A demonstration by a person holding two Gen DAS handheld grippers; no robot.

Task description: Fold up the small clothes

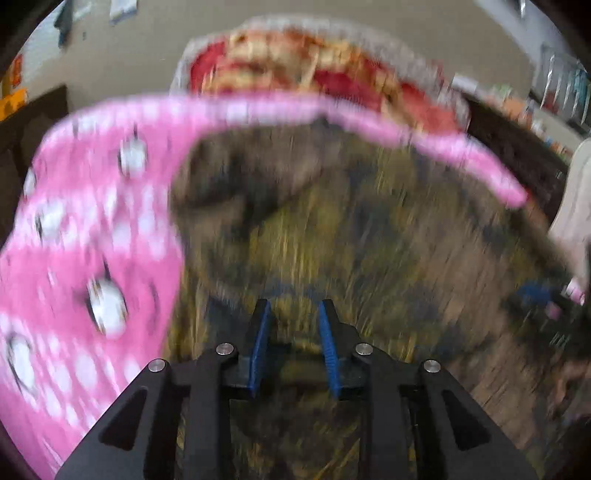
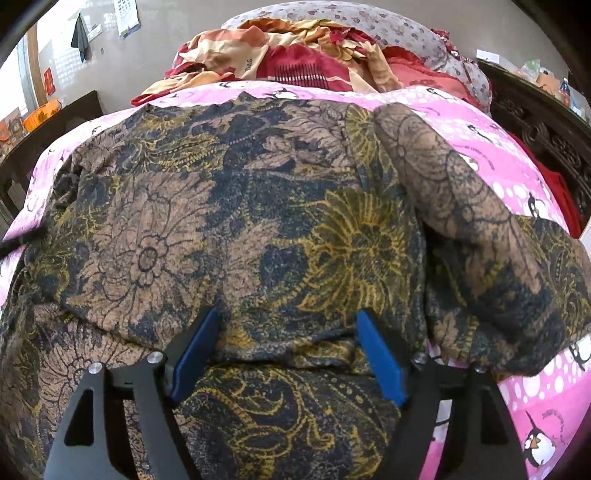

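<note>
A bed filled most of both views, covered by a pink sheet [image 2: 517, 177] printed with white dots and penguins. At its head lay a grey floral pillow [image 2: 369, 22] and a crumpled red and cream blanket [image 2: 295, 55]. Behind stood a plain beige wall [image 2: 166, 48] with a dark cloth [image 2: 80, 38] hung on a hook and a paper calendar [image 2: 127, 16] pinned beside it. Dark carved wooden furniture [image 2: 546, 129] ran along the right of the bed, with clutter on top. An orange crate [image 2: 40, 112] sat at far left near dark furniture. Daylight was soft and even; the left wrist view was motion-blurred.
</note>
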